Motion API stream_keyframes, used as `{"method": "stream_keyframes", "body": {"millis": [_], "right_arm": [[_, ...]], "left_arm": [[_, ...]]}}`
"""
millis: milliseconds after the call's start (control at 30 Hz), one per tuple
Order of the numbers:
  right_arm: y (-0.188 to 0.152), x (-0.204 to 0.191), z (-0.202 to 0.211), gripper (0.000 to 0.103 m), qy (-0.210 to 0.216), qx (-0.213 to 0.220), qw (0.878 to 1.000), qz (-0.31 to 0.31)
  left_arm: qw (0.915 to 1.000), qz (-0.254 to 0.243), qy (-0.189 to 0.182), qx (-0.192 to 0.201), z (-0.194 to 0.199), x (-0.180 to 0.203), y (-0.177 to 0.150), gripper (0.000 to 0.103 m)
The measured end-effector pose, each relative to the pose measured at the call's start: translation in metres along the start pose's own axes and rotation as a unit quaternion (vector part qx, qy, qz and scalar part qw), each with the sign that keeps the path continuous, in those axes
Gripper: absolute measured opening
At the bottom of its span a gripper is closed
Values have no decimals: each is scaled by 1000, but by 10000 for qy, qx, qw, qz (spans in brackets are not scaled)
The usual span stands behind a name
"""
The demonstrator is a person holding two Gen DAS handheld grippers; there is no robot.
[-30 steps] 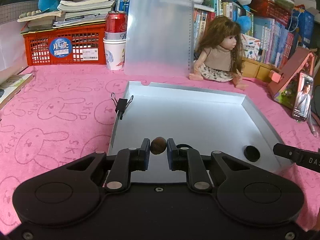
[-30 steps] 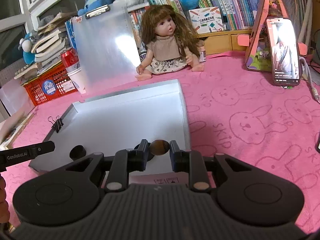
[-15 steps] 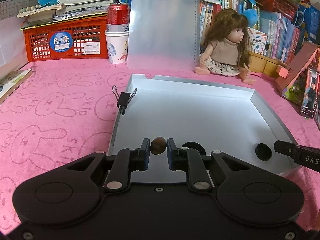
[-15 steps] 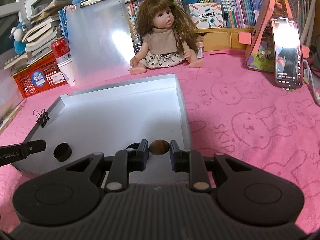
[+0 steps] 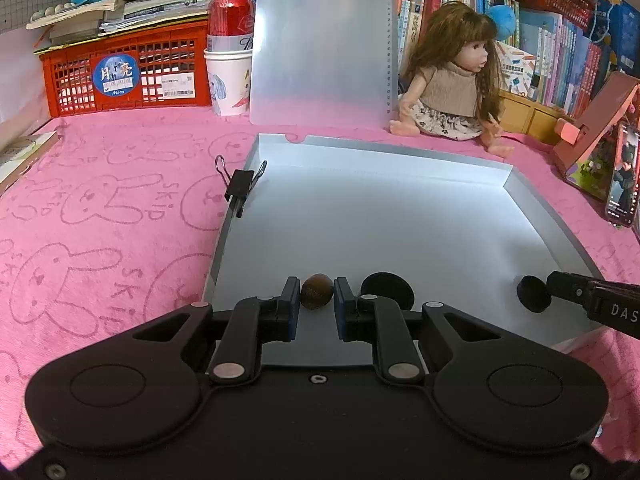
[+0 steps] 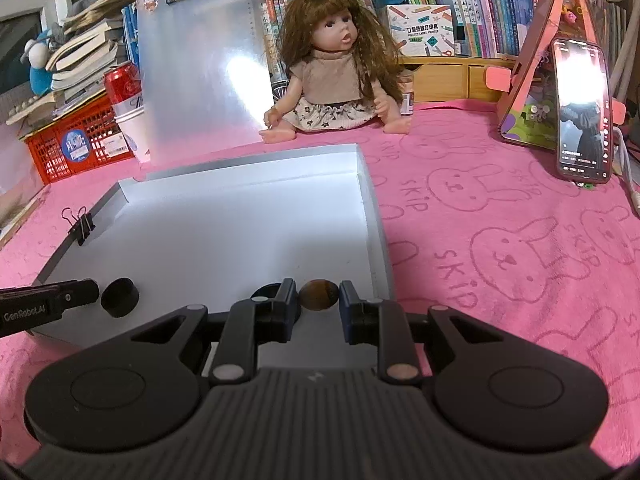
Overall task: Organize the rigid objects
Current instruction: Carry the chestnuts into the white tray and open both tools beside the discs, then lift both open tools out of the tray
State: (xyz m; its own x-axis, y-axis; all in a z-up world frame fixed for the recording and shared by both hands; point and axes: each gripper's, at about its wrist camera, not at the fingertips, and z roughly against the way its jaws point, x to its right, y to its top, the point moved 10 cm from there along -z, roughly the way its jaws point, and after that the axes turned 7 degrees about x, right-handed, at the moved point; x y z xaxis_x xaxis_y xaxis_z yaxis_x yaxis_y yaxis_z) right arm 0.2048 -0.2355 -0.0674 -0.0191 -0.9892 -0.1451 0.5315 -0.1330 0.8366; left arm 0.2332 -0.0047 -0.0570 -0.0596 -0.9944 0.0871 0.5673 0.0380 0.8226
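Observation:
A shallow grey tray point(image 5: 400, 168) lies on the pink cloth; it also shows in the right wrist view point(image 6: 364, 184). My left gripper point(image 5: 317, 294) is shut on a small brown round nut point(image 5: 317, 297) low over the tray's near left part. My right gripper point(image 6: 319, 294) is shut on a brown oval stone point(image 6: 319, 295) over the tray's near right corner. A black round cap point(image 5: 387, 289) lies on the tray floor beside the left gripper, and another black cap point(image 5: 533, 293) lies near the right gripper's finger; the latter shows in the right wrist view point(image 6: 119, 297).
A black binder clip point(image 5: 240, 186) grips the tray's left wall. A doll point(image 5: 452, 84), a clear clipboard point(image 5: 320, 44), a paper cup with a red can point(image 5: 229, 76) and a red basket point(image 5: 128, 76) stand behind. A phone on a stand point(image 6: 580, 108) is at right.
Both grippers have moved forward and lower over the tray, each still holding its object. The tray looks larger and closer.

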Motion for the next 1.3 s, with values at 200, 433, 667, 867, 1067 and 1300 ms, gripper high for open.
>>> {"method": "stream_keyframes", "body": {"millis": [200,433,667,867,1067,1300], "right_arm": [[1,-1,-2,29,-82,-35,9999,73],[1,-1,-2,32,-103,-22,9999,81],[2,-2,-1,51,-99,6,9999,94],[4,-3,3,58,-97,64,9999,103],[5,-3,9,66,-77,113,9999,104],[5,-7,18,74,-64,223,9995,225]], "left_arm": [[10000,-46,16,14,-1,2,0,18],[10000,-64,-15,59,1,3,0,24],[9997,-145,20,175,7,5,3,40],[9998,-126,3,176,9,5,3,47],[9997,-86,-64,217,17,6,3,57],[9995,-87,-155,274,28,10,3,67]]}}
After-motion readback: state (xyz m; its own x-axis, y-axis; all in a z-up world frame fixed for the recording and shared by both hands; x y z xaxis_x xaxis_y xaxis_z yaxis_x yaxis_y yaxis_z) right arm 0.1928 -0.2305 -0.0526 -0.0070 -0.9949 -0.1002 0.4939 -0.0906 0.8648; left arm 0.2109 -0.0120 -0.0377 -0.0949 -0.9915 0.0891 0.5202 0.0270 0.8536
